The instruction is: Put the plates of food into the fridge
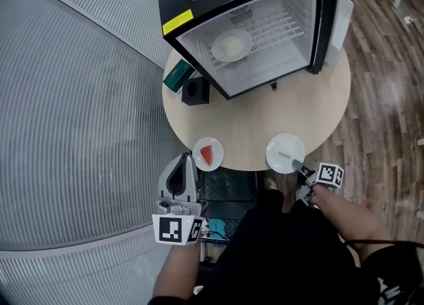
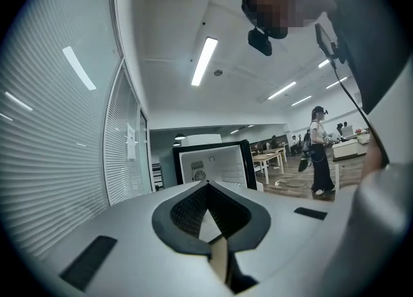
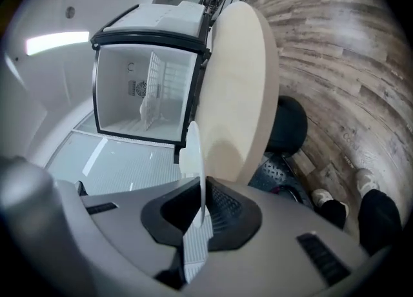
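The right tongs (image 3: 199, 215) are clamped on the near rim of the white plate (image 3: 192, 155), which sits at the counter's (image 1: 252, 118) 5 o'clock edge. From that grip the open fridge (image 1: 265, 32), one plate (image 1: 231, 45) already shelved, lies at 11 o'clock across the counter. The left tongs (image 2: 210, 225) are together and empty, off the edge, with the red-slice plate (image 1: 208, 153) at their 1 o'clock.

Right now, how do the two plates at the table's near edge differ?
The left plate carries a red wedge of food; the right plate looks plain white, and any food on it is too pale to tell. The right plate's rim is clamped in the right tongs; the left plate is untouched. Both are round, white and near the front edge of the table.
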